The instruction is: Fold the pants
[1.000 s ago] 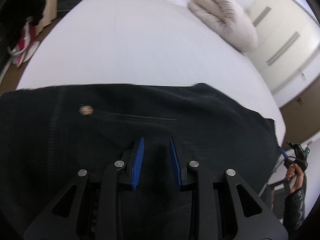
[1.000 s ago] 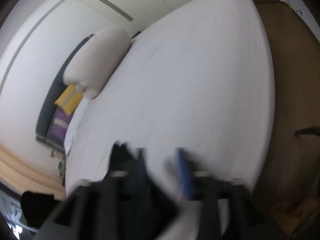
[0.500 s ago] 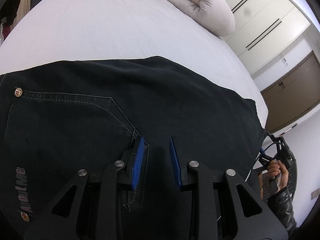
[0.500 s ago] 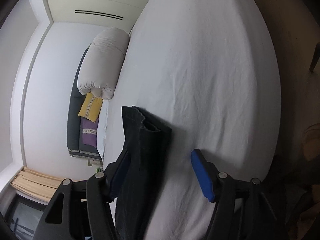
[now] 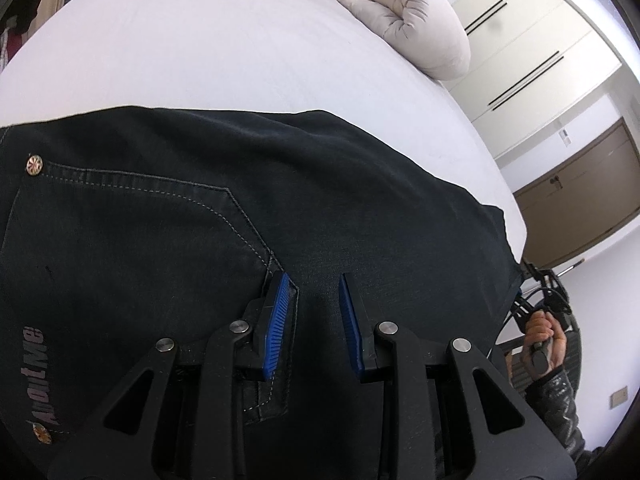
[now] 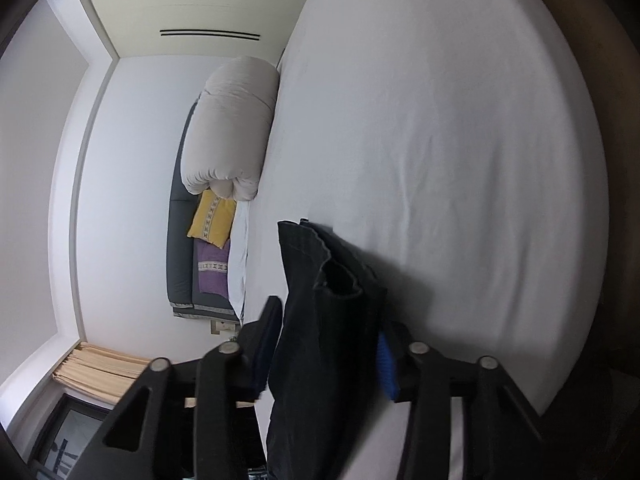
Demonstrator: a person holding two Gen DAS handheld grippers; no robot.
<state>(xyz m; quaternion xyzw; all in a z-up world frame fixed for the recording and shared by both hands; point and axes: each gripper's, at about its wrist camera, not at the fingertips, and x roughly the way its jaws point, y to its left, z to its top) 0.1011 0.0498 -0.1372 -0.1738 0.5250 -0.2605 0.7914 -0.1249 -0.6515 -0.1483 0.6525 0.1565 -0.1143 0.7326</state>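
Note:
Black denim pants lie spread across the white bed, back pocket and rivet facing up. My left gripper sits low over the seat by the pocket's corner. Its jaws stand narrow, with dark fabric bunched between the blue pads. At the far right edge a person's hand holds the other gripper at the leg ends. In the right wrist view, the stacked leg hems fill the gap of my right gripper. Its jaws are closing, and both pads meet the cloth.
A rolled pale duvet lies at the head of the bed, and is seen again as the duvet in the right view. Yellow and purple cushions rest against a grey headboard. White wardrobes and a brown door stand beyond the bed.
The pants have come down flat on the bed and the pocket has come into the left view. The right jaws have drawn in from wide apart onto the leg hems.

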